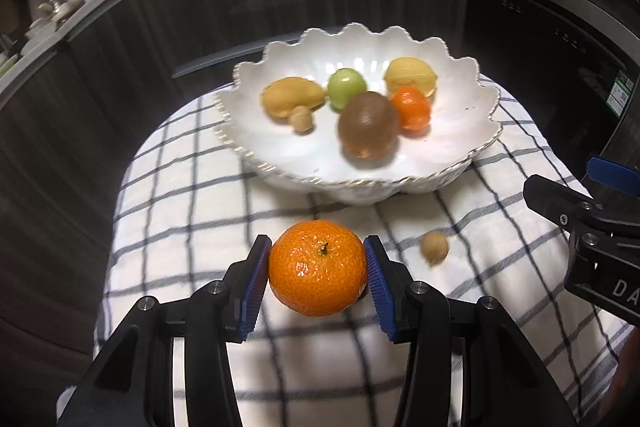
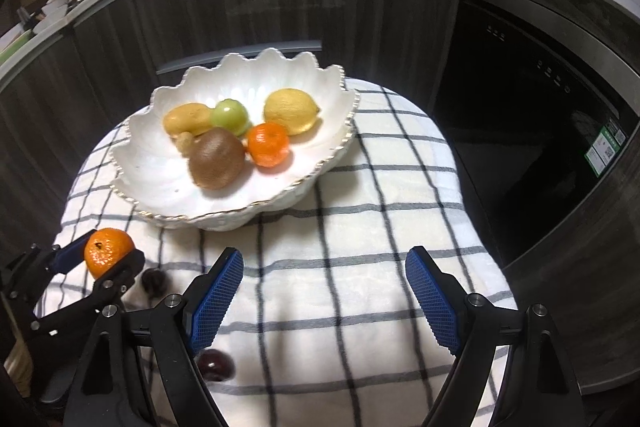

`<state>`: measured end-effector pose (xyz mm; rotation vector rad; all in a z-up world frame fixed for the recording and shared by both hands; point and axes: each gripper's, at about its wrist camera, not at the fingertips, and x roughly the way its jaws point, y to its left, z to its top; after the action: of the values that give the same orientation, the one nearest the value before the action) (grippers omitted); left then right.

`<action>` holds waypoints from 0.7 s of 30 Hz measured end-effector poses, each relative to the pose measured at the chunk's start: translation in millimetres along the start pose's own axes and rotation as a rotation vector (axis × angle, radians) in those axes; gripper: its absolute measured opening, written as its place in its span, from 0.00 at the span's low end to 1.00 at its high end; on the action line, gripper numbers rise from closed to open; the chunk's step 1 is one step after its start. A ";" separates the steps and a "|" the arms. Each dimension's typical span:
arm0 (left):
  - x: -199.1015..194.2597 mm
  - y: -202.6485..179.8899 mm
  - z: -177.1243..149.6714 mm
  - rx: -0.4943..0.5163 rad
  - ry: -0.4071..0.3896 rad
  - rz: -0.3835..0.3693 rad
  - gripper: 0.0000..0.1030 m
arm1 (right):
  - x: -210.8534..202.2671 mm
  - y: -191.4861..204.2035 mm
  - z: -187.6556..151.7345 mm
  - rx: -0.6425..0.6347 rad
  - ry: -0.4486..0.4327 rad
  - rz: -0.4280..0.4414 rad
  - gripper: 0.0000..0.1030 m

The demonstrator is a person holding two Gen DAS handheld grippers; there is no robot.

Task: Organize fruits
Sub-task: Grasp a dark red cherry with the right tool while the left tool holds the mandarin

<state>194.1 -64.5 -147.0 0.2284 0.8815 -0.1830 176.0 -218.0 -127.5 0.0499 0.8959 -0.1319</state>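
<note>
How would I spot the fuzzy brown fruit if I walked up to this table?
Find the white scalloped bowl on the checked cloth. The kiwi lies at the front of the fruit pile, beside a small orange. It is the only dull brown, egg-shaped fruit and the biggest in the bowl.

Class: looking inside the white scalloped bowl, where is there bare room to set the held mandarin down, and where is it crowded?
Free: the bowl's near-left floor, in front of the kiwi. Also its right side in the left-wrist view, beyond the small orange. Crowded: the middle and back, where the fruits cluster.
</note>
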 end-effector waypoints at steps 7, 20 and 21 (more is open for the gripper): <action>-19.1 19.1 -27.9 -0.018 0.010 0.049 0.45 | -8.1 25.3 -19.2 -0.064 0.005 0.024 0.82; -25.8 40.7 -58.8 -0.078 0.012 0.076 0.45 | 1.5 51.9 -48.9 -0.127 0.052 0.047 0.79; -25.2 42.7 -60.8 -0.082 0.015 0.080 0.45 | 2.9 54.4 -50.6 -0.134 0.056 0.051 0.78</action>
<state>144.1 -5.4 -159.5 0.1879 0.8909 -0.0705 145.9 -159.5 -162.0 -0.0480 0.9564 -0.0231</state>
